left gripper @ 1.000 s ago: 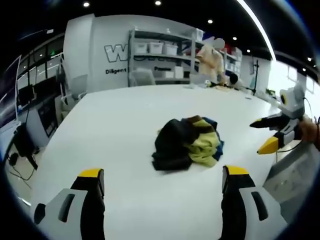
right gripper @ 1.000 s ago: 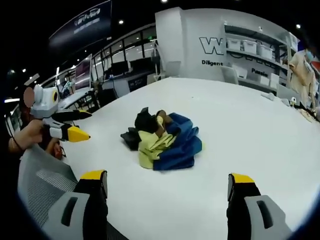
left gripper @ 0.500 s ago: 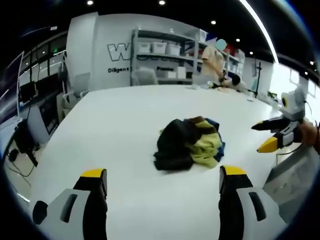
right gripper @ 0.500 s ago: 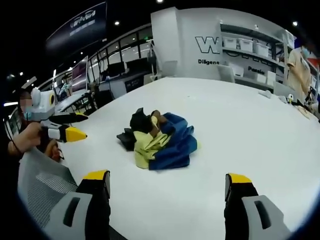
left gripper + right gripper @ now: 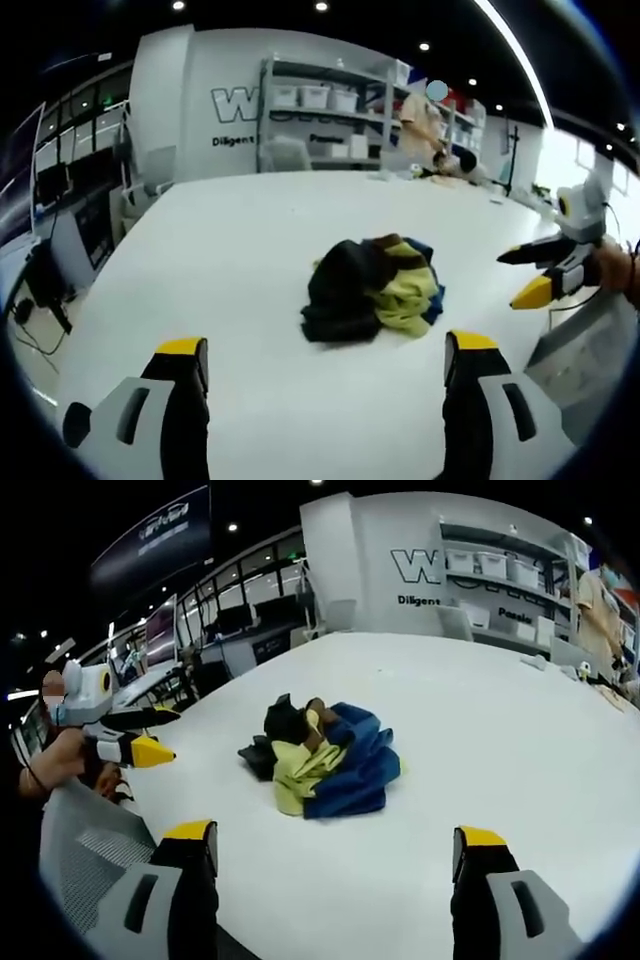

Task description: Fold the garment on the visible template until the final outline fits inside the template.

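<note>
**One crumpled garment, two open grippers**

In the left gripper view, the left gripper (image 5: 322, 350) hovers with jaws spread wide and empty above the white table (image 5: 230, 230). One crumpled garment (image 5: 372, 288), black, yellow and blue, lies ahead of it between the jaw lines, well apart from both tips. The right gripper (image 5: 527, 272) enters from the right, jaws parted, clear of the cloth.

In the right gripper view, the left gripper (image 5: 152, 734) is at the left and the garment (image 5: 325, 759) sits ahead of the right gripper (image 5: 335, 838), whose jaws stand released.

On the back wall (image 5: 215, 95) one large "W" reads, with partly legible "Diligent" beneath. One shelving unit (image 5: 325, 120) carries three white bins (image 5: 312, 96).
</note>
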Demonstrator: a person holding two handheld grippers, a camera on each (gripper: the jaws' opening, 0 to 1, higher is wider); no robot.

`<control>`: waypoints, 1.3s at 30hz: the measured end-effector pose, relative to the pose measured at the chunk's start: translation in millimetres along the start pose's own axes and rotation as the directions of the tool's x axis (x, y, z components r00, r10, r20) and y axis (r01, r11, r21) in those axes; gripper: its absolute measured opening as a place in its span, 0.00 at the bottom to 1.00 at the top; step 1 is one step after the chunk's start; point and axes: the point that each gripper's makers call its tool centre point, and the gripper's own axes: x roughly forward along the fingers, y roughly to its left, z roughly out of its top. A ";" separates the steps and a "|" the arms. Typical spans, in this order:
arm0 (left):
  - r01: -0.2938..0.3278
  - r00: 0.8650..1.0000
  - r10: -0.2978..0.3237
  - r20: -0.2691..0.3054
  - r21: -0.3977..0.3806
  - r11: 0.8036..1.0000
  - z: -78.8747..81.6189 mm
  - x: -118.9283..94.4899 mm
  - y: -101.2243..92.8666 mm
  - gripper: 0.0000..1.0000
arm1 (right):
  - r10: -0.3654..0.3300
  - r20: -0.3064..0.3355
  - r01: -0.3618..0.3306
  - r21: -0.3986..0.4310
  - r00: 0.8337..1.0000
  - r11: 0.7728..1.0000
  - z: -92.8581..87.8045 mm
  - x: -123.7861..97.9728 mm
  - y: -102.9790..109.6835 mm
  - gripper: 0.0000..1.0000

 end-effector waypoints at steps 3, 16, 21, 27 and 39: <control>0.009 1.000 -0.009 0.004 -0.015 1.000 0.6 0.6 -1.6 0.97 | 0.005 0.004 -0.005 0.007 1.000 1.000 0.9 0.0 0.5 0.99; -0.014 1.000 0.014 0.005 0.014 1.000 1.1 0.2 1.5 0.99 | 0.002 -0.012 -0.002 -0.005 1.000 1.000 -1.5 0.6 1.3 0.99; -0.017 1.000 0.016 0.008 0.019 1.000 1.9 0.0 2.2 0.99 | -0.004 -0.003 0.004 -0.001 1.000 1.000 0.5 -0.1 -0.4 0.99; -0.002 1.000 0.002 -0.005 0.022 1.000 -1.0 0.2 -1.2 0.98 | -0.010 0.044 0.009 0.038 0.999 0.999 10.3 -4.7 -6.2 0.97; 0.016 1.000 -0.016 -0.006 0.009 1.000 -1.0 0.9 -2.1 0.96 | -0.004 0.056 0.002 0.049 0.998 0.999 16.1 -7.5 -6.3 0.95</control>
